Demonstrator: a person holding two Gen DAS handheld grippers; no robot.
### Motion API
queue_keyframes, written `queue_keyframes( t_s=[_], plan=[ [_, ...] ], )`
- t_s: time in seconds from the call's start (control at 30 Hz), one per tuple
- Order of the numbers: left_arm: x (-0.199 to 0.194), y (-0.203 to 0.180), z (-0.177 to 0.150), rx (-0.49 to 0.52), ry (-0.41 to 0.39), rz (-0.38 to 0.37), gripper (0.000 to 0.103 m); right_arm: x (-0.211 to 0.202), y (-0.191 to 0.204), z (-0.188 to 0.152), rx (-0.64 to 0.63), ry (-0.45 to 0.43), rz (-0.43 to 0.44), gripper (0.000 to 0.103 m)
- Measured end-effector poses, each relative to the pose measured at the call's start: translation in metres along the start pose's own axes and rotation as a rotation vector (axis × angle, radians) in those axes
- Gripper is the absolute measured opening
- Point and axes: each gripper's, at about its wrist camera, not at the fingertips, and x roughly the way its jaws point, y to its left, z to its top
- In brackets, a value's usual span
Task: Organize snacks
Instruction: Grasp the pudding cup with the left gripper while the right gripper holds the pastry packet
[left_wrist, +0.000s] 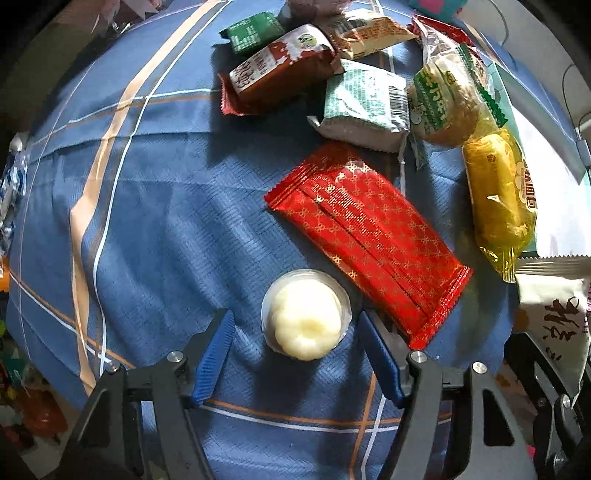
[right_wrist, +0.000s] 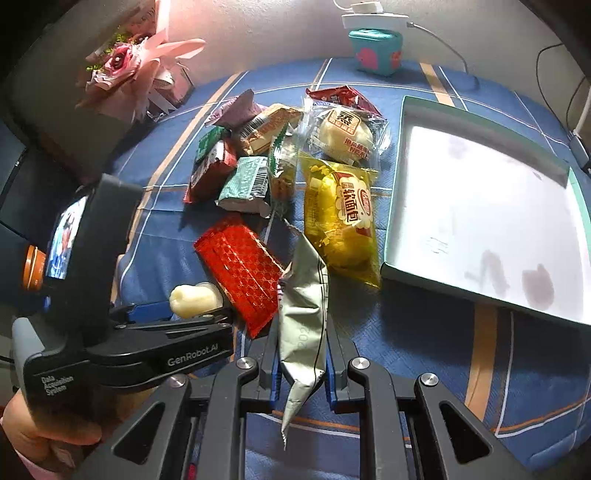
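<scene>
Left gripper (left_wrist: 295, 332) half-open straddling jelly cup (left_wrist: 304, 314), pads not touching; right gripper (right_wrist: 303, 363) clamped on grey-white snack packet (right_wrist: 303, 321).

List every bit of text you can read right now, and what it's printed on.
"GenRobot.AI": side of the left tongs.
"Data Acquisition System": the left tongs' handle.
"软面包": yellow bread packet.
"蒸": clear bun wrapper.
Print on the brown packet, green packets and barcodes: too small or warped to read.

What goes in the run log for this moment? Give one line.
left gripper: open, astride jelly cup | right gripper: shut on grey packet | tray: holds no snacks | pile on cloth
</scene>
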Motion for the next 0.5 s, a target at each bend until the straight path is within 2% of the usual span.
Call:
queue_keyframes(
  t_s=[0.07,0.13,0.2,0.4,0.5],
  plan=[
    [-0.002,0.009,0.006,-0.001,-0.003,-0.005,0.069,0.0,0.001,0.0,0.002,-0.004,0.001,0.019],
    [-0.005,0.007,0.007,-0.004,-0.013,-0.01,0.063,-0.001,0.001,0.0,0.005,-0.005,0.002,0.019],
    [-0.013,0.01,0.008,-0.005,-0.027,-0.017,0.05,-0.001,0.0,0.0,0.007,-0.002,0.002,0.019],
    [-0.022,0.015,0.008,-0.028,-0.035,-0.037,0.049,-0.001,0.0,0.0,0.01,-0.001,0.005,0.019],
    [-0.031,0.03,0.002,-0.046,-0.035,-0.057,0.049,0.0,0.0,0.0,0.012,0.002,0.009,0.019]
  ],
)
